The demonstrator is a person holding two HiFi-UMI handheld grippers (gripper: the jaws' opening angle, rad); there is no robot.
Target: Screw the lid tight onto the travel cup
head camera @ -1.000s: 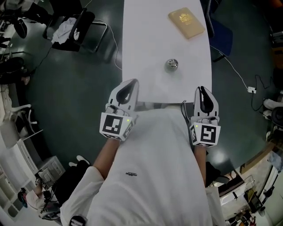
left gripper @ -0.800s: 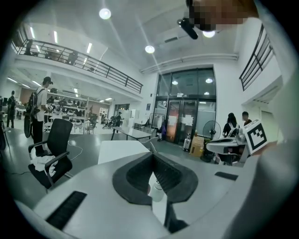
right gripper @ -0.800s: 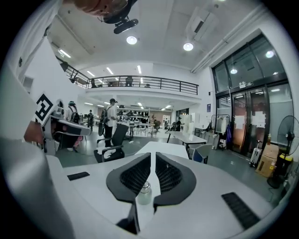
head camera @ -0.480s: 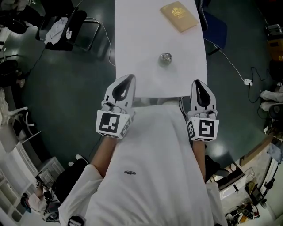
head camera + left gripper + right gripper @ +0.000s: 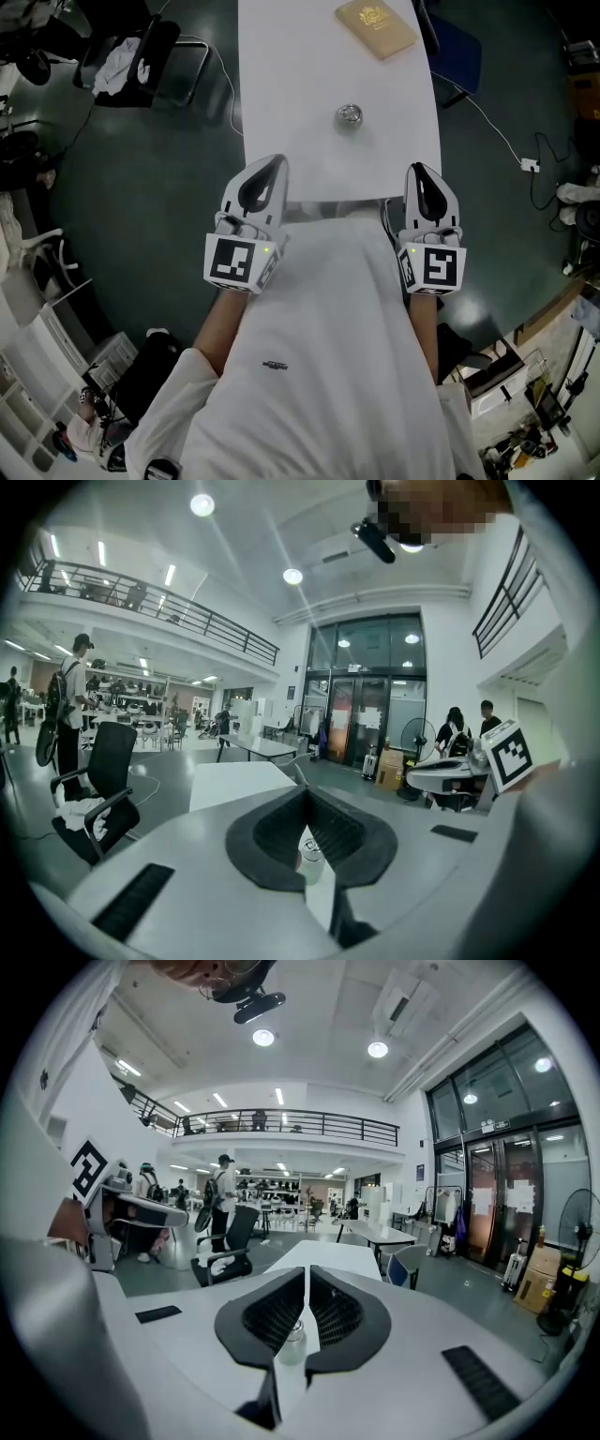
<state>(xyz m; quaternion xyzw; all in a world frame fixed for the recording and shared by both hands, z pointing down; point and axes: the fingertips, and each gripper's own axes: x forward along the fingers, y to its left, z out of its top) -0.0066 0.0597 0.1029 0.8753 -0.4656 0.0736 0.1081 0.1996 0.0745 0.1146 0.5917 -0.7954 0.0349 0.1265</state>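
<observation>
**Item 1: travel cup** (image 5: 292,1342). It is standing upright on the white desk (image 5: 300,94), near the middle of its width and well apart from both tools. Nothing is touching it. From above it is showing a small round shiny top, which is probably the lid (image 5: 349,114) sitting on the mouth. Whether the lid is already threaded on cannot be told.

**Handling, as judged.** The body is looking pale and smooth, so it is likely rigid, light if empty, and slippery under the pads. Being narrow and upright, it is liable to tip or spin on the desk when twisted. 1 tool should be gripping the body low and square across its sides, firmly enough to stop it turning. The other should be taking the lid across its rim and turning it level, so the thread is not crossing.

**Item 2: left tool** (image 5: 272,165). It is hovering at the near edge of the desk with its jaws clenched together on nothing. The cup is showing only far off beyond the slit between them.

**Item 3: right tool** (image 5: 419,172). It is hovering at the near edge on the other side, jaws likewise pressed shut and empty.

**Item 4: tan flat object** (image 5: 375,26). It is lying at the far end of the desk, apart from the cup.
</observation>
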